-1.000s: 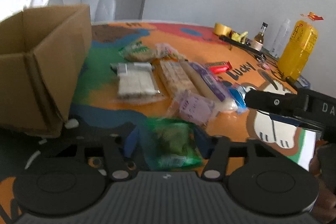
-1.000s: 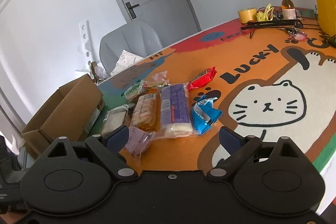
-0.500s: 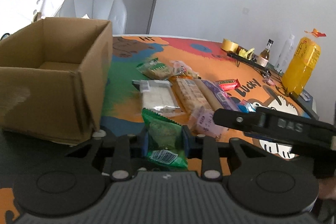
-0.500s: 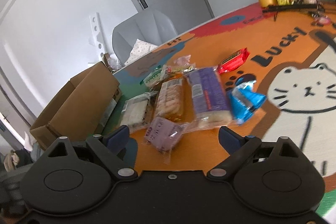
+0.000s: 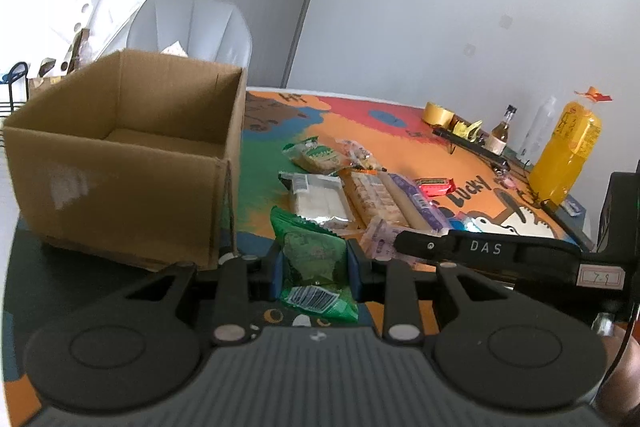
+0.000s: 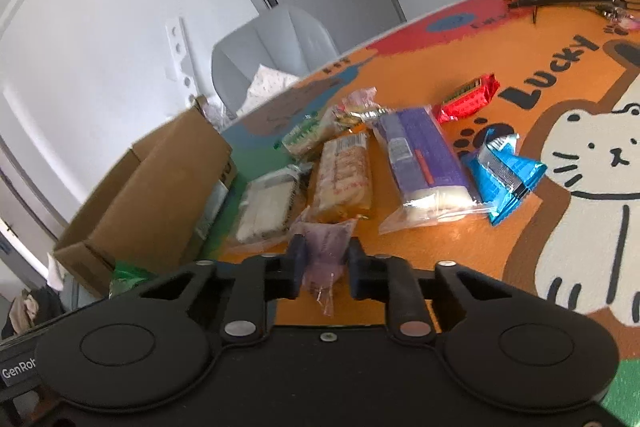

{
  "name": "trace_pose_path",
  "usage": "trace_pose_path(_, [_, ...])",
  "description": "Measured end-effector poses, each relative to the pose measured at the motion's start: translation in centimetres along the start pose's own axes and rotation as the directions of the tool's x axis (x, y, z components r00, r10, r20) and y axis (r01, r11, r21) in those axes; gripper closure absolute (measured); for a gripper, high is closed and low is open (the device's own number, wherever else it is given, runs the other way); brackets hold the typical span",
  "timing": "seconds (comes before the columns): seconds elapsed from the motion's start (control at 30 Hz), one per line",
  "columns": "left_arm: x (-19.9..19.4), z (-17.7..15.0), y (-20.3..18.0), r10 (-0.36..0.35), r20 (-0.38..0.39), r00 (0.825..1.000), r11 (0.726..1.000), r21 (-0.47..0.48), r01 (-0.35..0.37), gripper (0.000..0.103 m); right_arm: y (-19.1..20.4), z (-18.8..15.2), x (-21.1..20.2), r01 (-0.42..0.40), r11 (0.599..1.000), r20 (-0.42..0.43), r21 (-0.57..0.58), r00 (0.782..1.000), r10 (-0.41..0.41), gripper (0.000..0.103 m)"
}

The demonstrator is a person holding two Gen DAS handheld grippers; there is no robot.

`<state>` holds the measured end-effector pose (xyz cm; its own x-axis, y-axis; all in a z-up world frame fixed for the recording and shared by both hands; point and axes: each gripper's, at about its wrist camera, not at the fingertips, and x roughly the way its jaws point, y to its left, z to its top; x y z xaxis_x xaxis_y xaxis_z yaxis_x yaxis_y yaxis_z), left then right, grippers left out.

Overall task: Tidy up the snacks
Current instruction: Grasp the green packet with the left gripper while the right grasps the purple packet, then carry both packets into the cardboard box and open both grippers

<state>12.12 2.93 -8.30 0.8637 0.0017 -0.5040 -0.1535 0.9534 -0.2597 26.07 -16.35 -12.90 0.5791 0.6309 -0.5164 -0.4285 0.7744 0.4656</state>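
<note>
Left gripper (image 5: pixel 314 263): jaws clenched on the green snack packet (image 5: pixel 312 267), held upright with the barcode end nearest the camera; the pads pinch the packet's flat sides, probably so the crinkly film does not slide.
Right gripper (image 6: pixel 323 269): jaws closed on the pale purple snack packet (image 6: pixel 325 253); its near end sits between the pads, with a clear film tail hanging out below. Whether it is off the mat cannot be told.
Cardboard box (image 5: pixel 128 155): open-topped, on the left of the table, just beside the left gripper; no snacks visible inside. Judged the destination, being the only container near the snacks.
Remaining snacks: lying flat on the printed table mat (image 6: pixel 560 99) to the right of the box. White wafer pack (image 6: pixel 266 205) nearest the box, then the biscuit pack (image 6: pixel 344 179), the long purple pack (image 6: pixel 424 163), the blue packet (image 6: pixel 504 171) and the red bar (image 6: pixel 468 99); two small packs lie farther back.
Background: yellow drink bottle (image 5: pixel 566 155), tape roll (image 5: pixel 436 113) and a small glass bottle (image 5: pixel 505 131) at the far right edge, well apart from the snacks.
Stage (judgement): early; two packets gripped, none boxed.
Next (judgement): left gripper carries the green packet over the box rim, then opens.
Risk: thin film grip on the purple packet may slip.
</note>
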Motion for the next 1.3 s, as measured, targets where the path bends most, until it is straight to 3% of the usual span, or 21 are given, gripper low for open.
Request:
trace_pose_path(0.3, [-4.1,1.3,1.6,-0.011,0.082,0.997,1.000,-0.011,0.012,0.073,3.6,0.0,-2.5,-0.014,0.999,0.072,-0.052,0.997,0.018,0.089])
trace_pose_path(0.53, [-6.7,3.1,3.1,0.030,0.141,0.990,0.999,-0.038,-0.025,0.073,7.0,1.2,-3.9,-0.056,0.992,0.117,-0.111,0.991,0.068,0.089])
trace_pose_path(0.93, [-9.9,5.9,6.9,0.093,0.219,0.971,0.994,-0.084,-0.076,0.073,13.1,2.7,-4.5,-0.118,0.969,0.127,-0.218,0.981,0.148,0.089])
trace_pose_path(1.3, [-10.5,8.4,10.4,0.155,0.254,0.955,0.986,-0.103,-0.132,0.073,16.9,3.4,-3.2,-0.145,0.948,0.110,-0.282,0.977,0.183,0.089])
